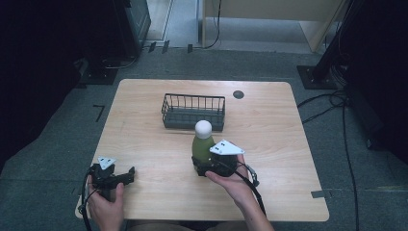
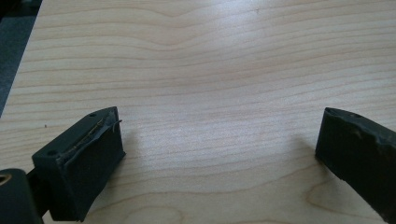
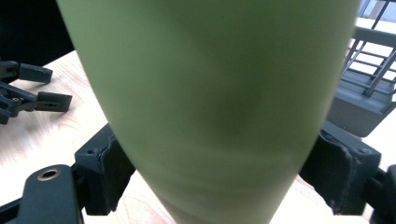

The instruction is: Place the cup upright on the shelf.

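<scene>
A green bottle with a round white cap stands upright in the middle of the wooden table, just in front of a dark wire basket. My right gripper is shut on the bottle's lower part. In the right gripper view both jaws press on the sides of the bottle. Near the table's front left corner my left gripper stands open. Bare wood lies between its fingers.
The basket looks empty and is close behind the bottle. A small black round disc sits at the table's back edge. Cables and dark stands line the floor around the table. The left gripper lies off to the bottle's left.
</scene>
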`<state>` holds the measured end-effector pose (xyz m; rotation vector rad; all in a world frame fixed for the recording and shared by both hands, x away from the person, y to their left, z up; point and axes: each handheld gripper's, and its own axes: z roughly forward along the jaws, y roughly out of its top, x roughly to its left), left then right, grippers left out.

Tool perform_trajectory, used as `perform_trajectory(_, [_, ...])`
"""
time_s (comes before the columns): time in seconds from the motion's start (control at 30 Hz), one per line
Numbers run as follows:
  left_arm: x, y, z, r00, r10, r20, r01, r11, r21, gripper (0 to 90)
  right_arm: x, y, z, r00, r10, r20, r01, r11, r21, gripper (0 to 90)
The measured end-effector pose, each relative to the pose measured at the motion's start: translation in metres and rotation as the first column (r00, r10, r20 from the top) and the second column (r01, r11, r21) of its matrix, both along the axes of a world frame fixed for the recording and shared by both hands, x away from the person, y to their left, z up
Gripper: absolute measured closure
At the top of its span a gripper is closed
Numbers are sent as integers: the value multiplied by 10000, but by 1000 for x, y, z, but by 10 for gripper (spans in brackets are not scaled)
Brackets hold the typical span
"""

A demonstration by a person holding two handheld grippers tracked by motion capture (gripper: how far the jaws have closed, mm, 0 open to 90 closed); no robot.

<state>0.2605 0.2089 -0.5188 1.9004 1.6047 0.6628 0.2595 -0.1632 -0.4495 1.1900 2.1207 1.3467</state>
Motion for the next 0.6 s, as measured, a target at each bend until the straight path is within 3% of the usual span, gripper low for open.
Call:
perform_trajectory(0.27, [0,0,0,10000,0,-3,0,10000,0,12,3,3,0,9999,126,60,-126,9999,-61,172])
perform_trajectory(0.4, [0,0,0,10000,-1,-4,1,10000,1,12,1,6,2,9989,140,438,-115,9984,-559,198])
perform_trajectory(0.6, [0,0,0,10000,-6,-3,6,10000,8,12,5,6,4,9993,125,347,-110,9990,-422,202])
